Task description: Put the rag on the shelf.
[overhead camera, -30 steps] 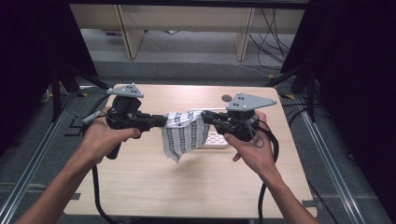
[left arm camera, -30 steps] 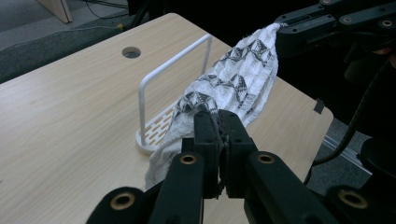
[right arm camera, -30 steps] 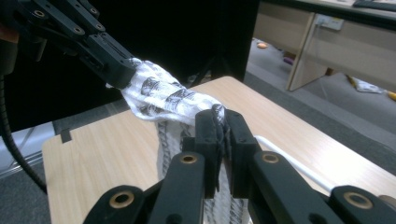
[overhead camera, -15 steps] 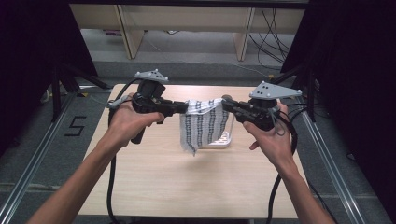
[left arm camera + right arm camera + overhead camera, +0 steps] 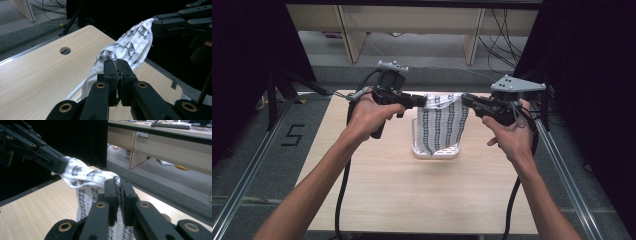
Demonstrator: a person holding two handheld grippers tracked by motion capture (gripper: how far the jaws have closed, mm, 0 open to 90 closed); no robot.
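Both hands are sitting farther up the table than in the earlier frames, toward 12 o'clock in the high view, and the cloth (image 5: pixel 441 125) between them is now hanging over a white wire basket (image 5: pixel 435 150) rather than over bare tabletop nearer the person.

Left gripper (image 5: pixel 424 101) is pinching the cloth's top corner at about 9 o'clock of the cloth; jaws are closed tight on the fabric, seen plainly in the left gripper view, where the patterned cloth (image 5: pixel 130 47) is bunching out from between the black jaws of the left gripper (image 5: pixel 117 65).

Right gripper (image 5: pixel 463 100) is clamping the opposite top corner, at about 3 o'clock of the cloth; jaws likewise narrow and gripping fabric. In the right gripper view the cloth (image 5: pixel 85 175) is running from the right gripper (image 5: pixel 117 182) across to the other gripper's jaws at 10 o'clock.

Top edge of the cloth is stretching level between the two grippers, running 9 to 3 o'clock in the high view, sagging slightly in the middle. Long axis is hanging straight down from that edge, pointing toward 6 o'clock, with the dark-striped pattern running along it.

Lower end is reaching into the basket; whether it is touching the basket floor I cannot tell, the view being too coarse.

Basket is standing on the wooden table (image 5: pixel 387 190), near the centre, between the two forearms.
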